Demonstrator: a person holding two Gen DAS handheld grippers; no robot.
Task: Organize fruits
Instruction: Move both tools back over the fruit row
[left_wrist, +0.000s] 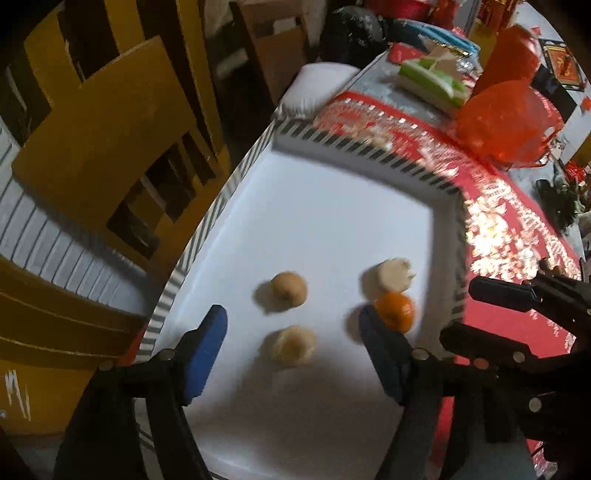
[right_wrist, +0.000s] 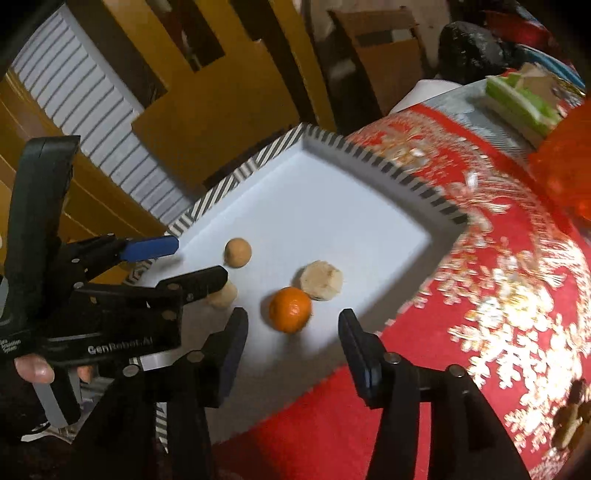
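A white tray with a striped rim (left_wrist: 221, 192) (right_wrist: 406, 177) holds several fruits. An orange mandarin (left_wrist: 394, 311) (right_wrist: 290, 310) lies beside a pale peeled chunk (left_wrist: 386, 278) (right_wrist: 320, 280). A tan round fruit (left_wrist: 289, 294) (right_wrist: 238, 252) lies further left, with a pale fruit (left_wrist: 293, 345) (right_wrist: 223, 293) near it, partly hidden in the right wrist view. My left gripper (left_wrist: 291, 321) (right_wrist: 201, 260) hangs open above the pale fruit without touching it. My right gripper (right_wrist: 292, 316) (left_wrist: 460, 310) is open too, with the mandarin lying on the tray beyond its tips, free of the pads.
The tray sits on a red and gold tablecloth (left_wrist: 509, 229) (right_wrist: 498, 258). A red plastic bag (left_wrist: 506, 118) and a green and white package (left_wrist: 432, 79) (right_wrist: 521, 103) lie behind it. Yellow wooden chairs (left_wrist: 103, 147) (right_wrist: 221, 103) stand along the tray's left side. A hand (right_wrist: 35, 369) holds the left gripper.
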